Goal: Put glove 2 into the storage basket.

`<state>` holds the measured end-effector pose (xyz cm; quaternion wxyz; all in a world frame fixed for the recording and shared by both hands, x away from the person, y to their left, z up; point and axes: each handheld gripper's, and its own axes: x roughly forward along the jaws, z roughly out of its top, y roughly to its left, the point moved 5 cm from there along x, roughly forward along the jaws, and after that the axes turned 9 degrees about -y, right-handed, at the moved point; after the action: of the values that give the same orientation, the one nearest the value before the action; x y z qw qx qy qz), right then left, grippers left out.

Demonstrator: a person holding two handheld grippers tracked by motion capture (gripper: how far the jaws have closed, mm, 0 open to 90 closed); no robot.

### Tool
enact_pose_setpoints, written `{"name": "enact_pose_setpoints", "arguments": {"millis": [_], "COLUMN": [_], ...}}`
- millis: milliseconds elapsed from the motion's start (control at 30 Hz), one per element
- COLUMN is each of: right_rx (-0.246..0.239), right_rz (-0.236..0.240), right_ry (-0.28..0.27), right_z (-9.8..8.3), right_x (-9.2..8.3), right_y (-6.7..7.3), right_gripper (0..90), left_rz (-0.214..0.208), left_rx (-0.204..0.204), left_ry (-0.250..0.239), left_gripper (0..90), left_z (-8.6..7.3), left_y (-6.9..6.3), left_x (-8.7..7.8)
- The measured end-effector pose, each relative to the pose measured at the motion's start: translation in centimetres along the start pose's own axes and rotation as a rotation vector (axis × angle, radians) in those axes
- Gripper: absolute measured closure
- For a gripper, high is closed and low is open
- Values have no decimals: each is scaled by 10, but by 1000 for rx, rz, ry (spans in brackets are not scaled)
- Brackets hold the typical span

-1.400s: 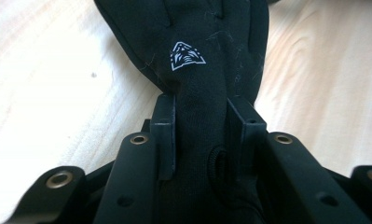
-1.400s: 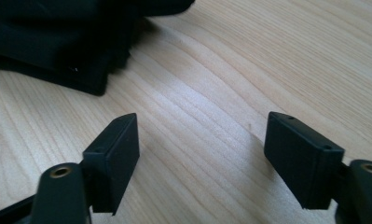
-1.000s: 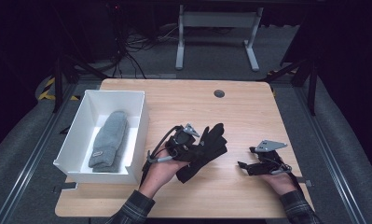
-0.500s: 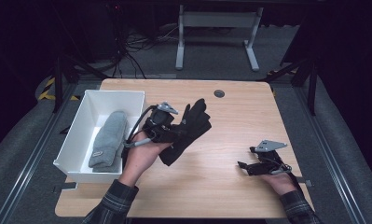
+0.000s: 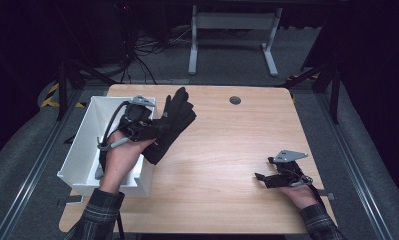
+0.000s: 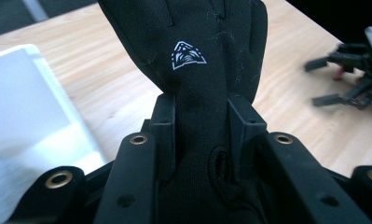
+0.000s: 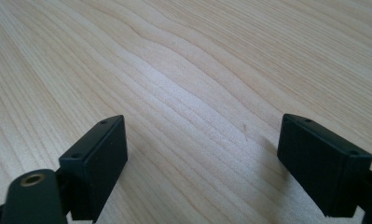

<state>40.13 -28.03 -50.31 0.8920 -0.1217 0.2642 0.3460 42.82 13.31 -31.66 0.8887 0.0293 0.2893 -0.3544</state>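
Note:
My left gripper [image 5: 156, 131] is shut on a black glove [image 5: 176, 122] and holds it in the air above the right wall of the white box [image 5: 82, 150]. In the left gripper view the two jaws pinch the glove [image 6: 193, 56] near its cuff, and a small white logo shows on its back. The glove's fingers point up and away, toward the table's far side. My right gripper [image 5: 262, 168] rests on the wooden table [image 5: 222, 150] at the front right. Its jaws stand wide apart in the right gripper view [image 7: 202, 154], with bare wood between them.
The white box [image 6: 30, 107] stands at the table's left edge, and my left hand and forearm cover most of its inside. A small dark round grommet [image 5: 235, 100] sits near the table's far edge. The right gripper [image 6: 349, 86] shows far off in the left gripper view.
My left hand has carried the glove up and to the left, from the middle of the table to above the box's right wall. The right gripper has kept still.

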Motion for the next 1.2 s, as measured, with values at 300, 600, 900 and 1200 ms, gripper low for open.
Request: {"name": "enact_pose_setpoints", "arguments": {"millis": [300, 600, 900, 1200], "right_rx": [4, 5, 6, 5], "right_rz": [-4, -8, -10, -13], "right_ry": [2, 1, 1, 1], "right_z": [0, 0, 0, 0], "right_x": [1, 0, 0, 0], "right_y": [0, 0, 0, 0], "right_gripper": [156, 155, 155, 153], "left_rz": [128, 227, 265, 271], "left_rx": [-78, -177, -270, -318], "left_ry": [-28, 6, 72, 122], "left_gripper": [682, 682, 679, 615], "left_z": [-18, -51, -89, -111], "left_y": [48, 91, 119, 130], "left_x": [-32, -42, -30, -16]}}
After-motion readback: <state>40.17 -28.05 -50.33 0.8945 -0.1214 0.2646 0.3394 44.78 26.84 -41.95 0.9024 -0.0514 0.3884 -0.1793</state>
